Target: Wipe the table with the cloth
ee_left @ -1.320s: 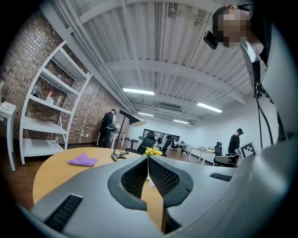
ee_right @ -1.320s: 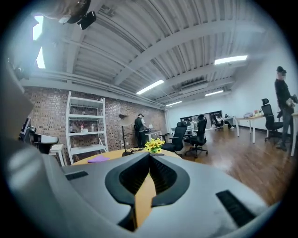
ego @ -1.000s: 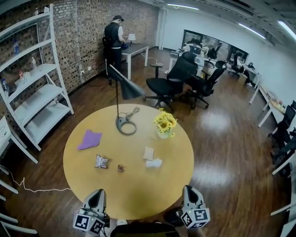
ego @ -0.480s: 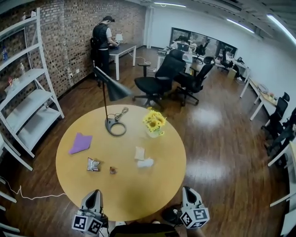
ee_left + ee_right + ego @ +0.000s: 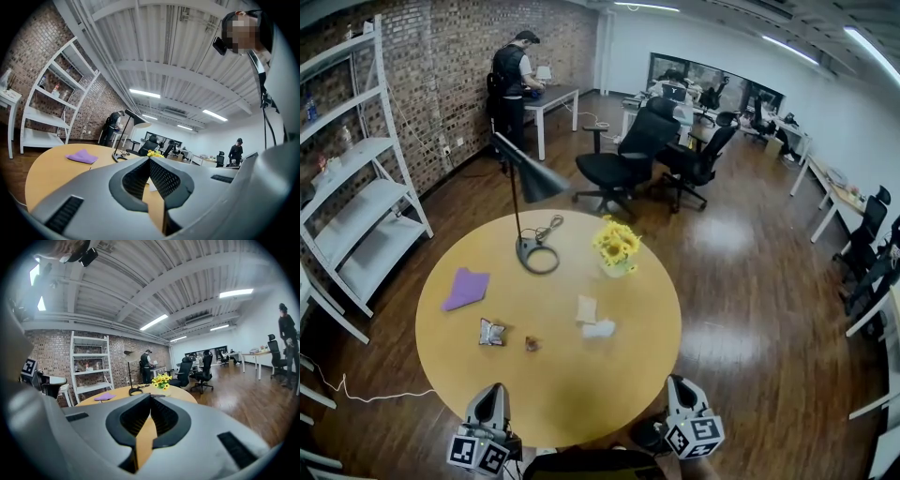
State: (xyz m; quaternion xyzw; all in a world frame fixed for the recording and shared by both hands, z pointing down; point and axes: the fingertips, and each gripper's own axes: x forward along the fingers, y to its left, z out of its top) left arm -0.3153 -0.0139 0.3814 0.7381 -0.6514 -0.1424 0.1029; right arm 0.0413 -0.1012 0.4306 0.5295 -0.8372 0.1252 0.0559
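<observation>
Table [image 5: 581,384]: round, smooth, yellow-topped; crumpled white scraps [image 5: 598,328] were left mid-top, probably to be wiped round.
Cloth [image 5: 467,288]: a soft, slightly rumpled purple piece was laid flat at the far left, well apart from the 2 grippers, not yet picked up.
Left gripper [image 5: 492,392]: its jaws were pressed together on nothing, and it was held at the near edge, seemingly in readiness.
Right gripper [image 5: 679,384]: likewise closed and empty, it was held at the same edge.

On table [image 5: 581,394], cloth [image 5: 467,288] lies left of lamp [image 5: 540,181], behind probable wrapper [image 5: 491,332].
</observation>
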